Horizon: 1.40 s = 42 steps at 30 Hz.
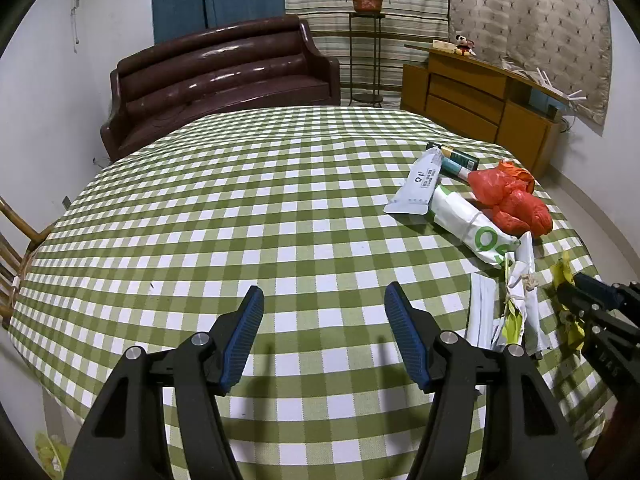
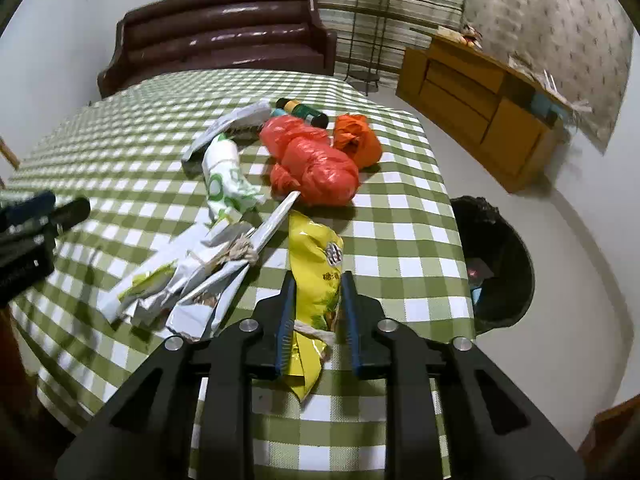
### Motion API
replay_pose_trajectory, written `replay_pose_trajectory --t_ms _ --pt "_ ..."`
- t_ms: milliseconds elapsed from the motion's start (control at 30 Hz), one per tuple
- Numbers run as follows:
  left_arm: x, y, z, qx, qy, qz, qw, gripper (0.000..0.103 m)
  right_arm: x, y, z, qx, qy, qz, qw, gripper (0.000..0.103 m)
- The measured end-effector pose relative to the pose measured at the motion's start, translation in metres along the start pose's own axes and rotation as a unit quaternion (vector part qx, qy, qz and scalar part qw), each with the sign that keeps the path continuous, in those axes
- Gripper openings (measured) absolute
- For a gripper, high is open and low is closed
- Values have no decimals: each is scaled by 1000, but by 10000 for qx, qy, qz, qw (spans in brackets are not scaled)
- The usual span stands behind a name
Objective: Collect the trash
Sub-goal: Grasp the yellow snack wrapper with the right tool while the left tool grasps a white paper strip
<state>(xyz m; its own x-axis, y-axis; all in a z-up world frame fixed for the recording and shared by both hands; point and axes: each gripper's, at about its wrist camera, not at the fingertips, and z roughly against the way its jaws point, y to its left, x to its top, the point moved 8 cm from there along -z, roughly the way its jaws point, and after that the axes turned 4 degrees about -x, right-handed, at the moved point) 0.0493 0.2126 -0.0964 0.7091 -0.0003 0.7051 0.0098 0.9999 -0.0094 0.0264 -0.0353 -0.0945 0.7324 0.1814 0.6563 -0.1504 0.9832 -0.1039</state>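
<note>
Trash lies on the green checked table (image 1: 240, 208): a red plastic bag (image 2: 316, 164), an orange bag (image 2: 358, 138), a white-green wrapper (image 2: 224, 180), a dark can (image 2: 302, 112), crumpled white paper (image 2: 188, 276) and a yellow snack packet (image 2: 316, 276). My right gripper (image 2: 318, 280) is closed on the yellow packet, its jaws on either side of it. My left gripper (image 1: 324, 296) is open and empty over bare cloth, left of the pile. The right gripper also shows in the left wrist view (image 1: 592, 300) with the yellow packet (image 1: 566, 276).
A black trash bin (image 2: 500, 264) stands on the floor just off the table's right edge. A brown sofa (image 1: 220, 76) is behind the table, a wooden cabinet (image 1: 480, 96) and a plant stand (image 1: 366, 40) at the back right. A chair (image 1: 12, 264) is at the left.
</note>
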Motion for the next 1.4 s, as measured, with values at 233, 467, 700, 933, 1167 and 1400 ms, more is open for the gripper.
replay_pose_trajectory --t_ms 233,467,700,933,1167,1400 --pt "-3 -6 1 -67 66 -35 9999 62 -2 -1 -2 10 6 -59 10000 38" --pt "-3 -23 3 -229 94 -158 9996 62 -11 -7 -10 36 89 -101 9999 36" --pt "-4 -44 4 -435 131 -331 9984 62 -11 -17 -8 -6 3 -6 10000 23" --pt "-7 -66 -1 -599 250 -510 9966 62 -13 -23 -8 114 5 22 9999 23" --pt "-12 -85 -9 -698 368 -697 9944 62 -16 -22 -7 205 -3 85 9998 23" --pt "-12 -96 -16 -808 407 -779 9928 62 -16 -22 -7 234 -5 82 9997 23"
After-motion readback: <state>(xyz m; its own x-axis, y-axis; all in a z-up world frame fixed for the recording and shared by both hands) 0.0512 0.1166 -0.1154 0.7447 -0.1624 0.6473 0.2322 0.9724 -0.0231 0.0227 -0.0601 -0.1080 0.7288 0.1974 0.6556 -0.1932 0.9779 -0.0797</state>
